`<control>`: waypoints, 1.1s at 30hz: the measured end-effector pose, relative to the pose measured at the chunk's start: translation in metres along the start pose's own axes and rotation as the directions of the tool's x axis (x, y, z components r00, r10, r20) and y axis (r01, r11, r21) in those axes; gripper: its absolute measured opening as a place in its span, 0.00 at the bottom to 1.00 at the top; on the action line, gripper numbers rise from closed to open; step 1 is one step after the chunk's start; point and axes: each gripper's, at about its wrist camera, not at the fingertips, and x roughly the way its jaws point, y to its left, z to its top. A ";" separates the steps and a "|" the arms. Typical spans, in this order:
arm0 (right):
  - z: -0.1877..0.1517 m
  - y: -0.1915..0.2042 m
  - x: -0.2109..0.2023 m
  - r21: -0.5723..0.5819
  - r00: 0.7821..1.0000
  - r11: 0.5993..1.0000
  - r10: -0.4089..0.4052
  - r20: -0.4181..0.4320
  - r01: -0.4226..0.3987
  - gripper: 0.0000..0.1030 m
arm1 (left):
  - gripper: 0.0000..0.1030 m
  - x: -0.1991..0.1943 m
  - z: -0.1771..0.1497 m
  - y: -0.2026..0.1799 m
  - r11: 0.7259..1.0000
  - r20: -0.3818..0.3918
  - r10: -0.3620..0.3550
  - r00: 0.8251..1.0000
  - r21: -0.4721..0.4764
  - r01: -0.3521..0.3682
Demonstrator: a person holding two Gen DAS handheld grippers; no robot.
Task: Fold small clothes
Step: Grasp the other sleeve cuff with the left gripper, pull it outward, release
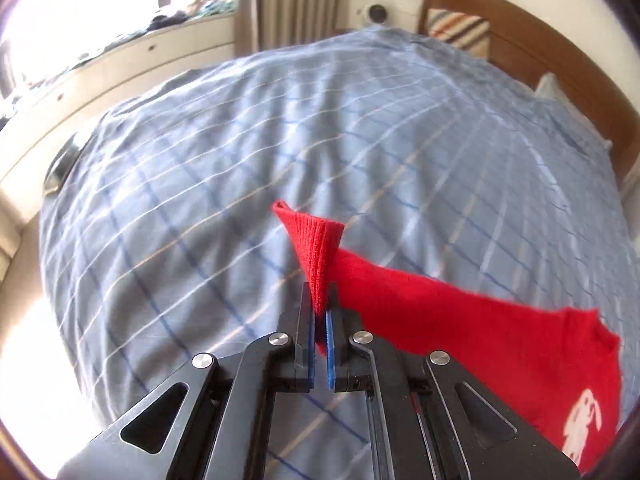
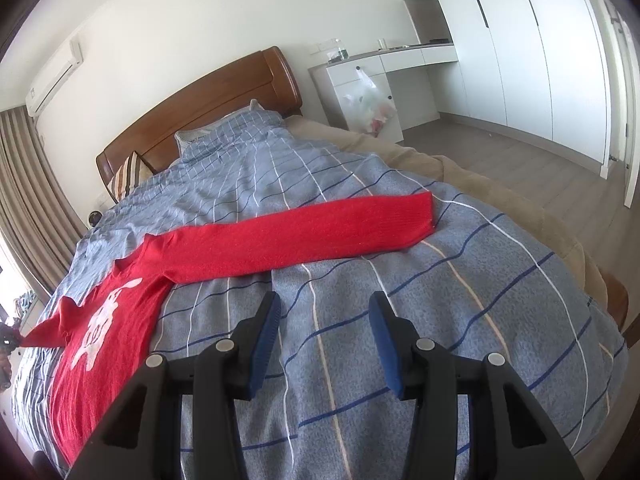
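A small red knit sweater (image 2: 120, 312) with a white animal print lies on the blue checked duvet (image 2: 400, 280). One sleeve (image 2: 300, 236) stretches flat across the bed to the right. My left gripper (image 1: 320, 300) is shut on the cuff of the other sleeve (image 1: 316, 248) and holds it lifted above the duvet (image 1: 240, 160); the sweater body (image 1: 540, 360) trails to the right. My right gripper (image 2: 324, 304) is open and empty, hovering above the duvet just in front of the flat sleeve.
A wooden headboard (image 2: 200, 100) and striped pillow (image 2: 128, 176) stand at the bed's far end. A white desk (image 2: 380, 64) with a plastic bag and white wardrobes (image 2: 540, 40) stand to the right. A window bench (image 1: 120, 60) and curtain lie beyond the bed.
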 end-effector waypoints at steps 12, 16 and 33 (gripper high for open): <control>-0.005 0.010 0.007 -0.046 0.999 0.998 -0.039 -0.019 0.038 0.45 | 0.02 0.048 -0.050 0.037 0.994 -0.095 0.018 0.995 -0.102 -0.028; -0.005 0.004 0.007 -0.019 0.999 0.999 -0.046 -0.019 0.046 0.45 | 0.02 0.056 -0.047 0.051 0.988 -0.108 -0.023 0.994 -0.152 0.007; -0.006 0.000 0.004 0.017 0.998 0.998 -0.067 -0.012 0.067 0.66 | 0.61 0.006 -0.071 0.053 0.991 -0.012 -0.075 0.997 -0.113 0.074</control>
